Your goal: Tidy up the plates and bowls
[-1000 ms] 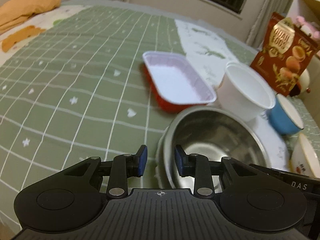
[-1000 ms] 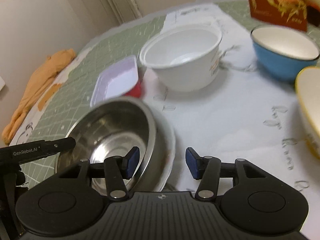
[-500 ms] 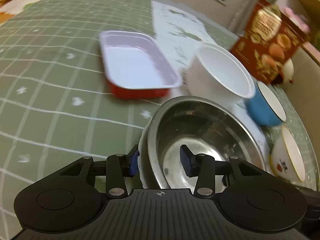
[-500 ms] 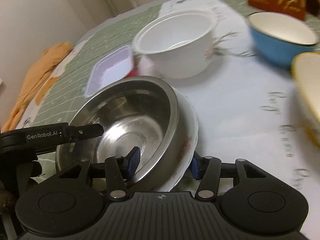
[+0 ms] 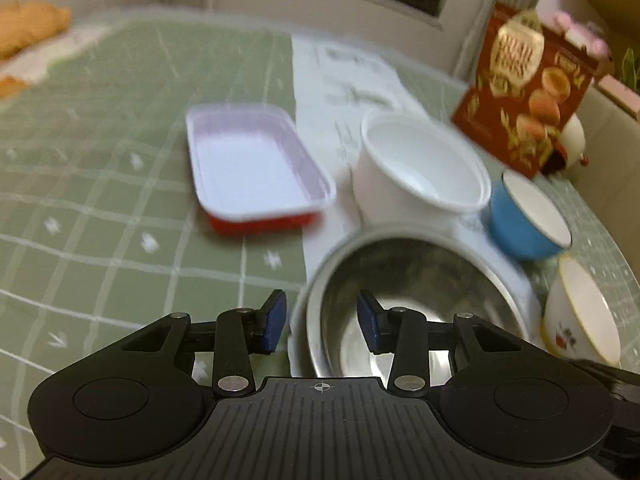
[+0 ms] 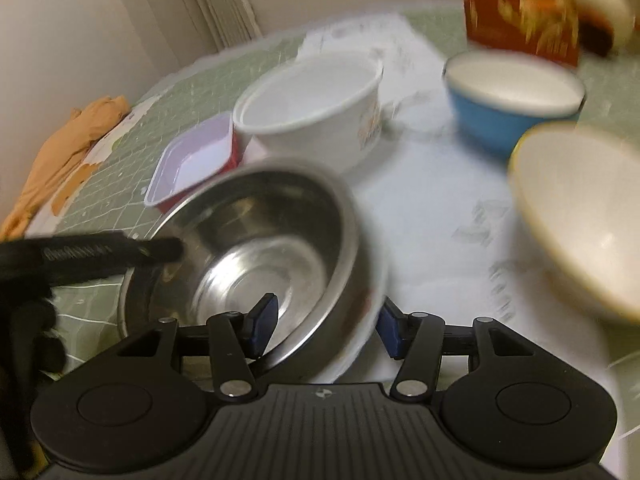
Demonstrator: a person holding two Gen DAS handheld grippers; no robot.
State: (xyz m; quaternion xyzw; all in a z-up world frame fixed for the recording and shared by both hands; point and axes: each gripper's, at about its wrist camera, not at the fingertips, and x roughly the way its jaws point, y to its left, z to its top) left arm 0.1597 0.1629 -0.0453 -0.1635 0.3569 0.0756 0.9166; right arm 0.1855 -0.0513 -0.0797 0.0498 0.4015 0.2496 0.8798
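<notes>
A steel bowl point(image 5: 420, 280) point(image 6: 260, 248) sits in a white plate point(image 5: 298, 320) point(image 6: 360, 332) on the table. My left gripper point(image 5: 322, 322) straddles their left rim, one pad outside the plate and one inside the bowl. Its jaws are closing, with gaps still showing at both pads. My right gripper point(image 6: 326, 328) straddles the right rim, its left pad inside the bowl and its right pad at the plate's edge; its jaws are opening slightly. The left gripper's black finger point(image 6: 120, 252) shows over the bowl's far rim.
Beyond the bowl lie a red tray with a white inside point(image 5: 256, 168), a deep white bowl point(image 5: 420, 168), a blue bowl point(image 5: 524, 220) and a yellow-rimmed white bowl point(image 5: 580, 312). A red snack box point(image 5: 524, 108) stands at the back right. Green checked cloth point(image 5: 100, 200) covers the left.
Both grippers have moved forward over the steel bowl's rim, from beside it to astride it. The left jaws stand wider than a second ago.
</notes>
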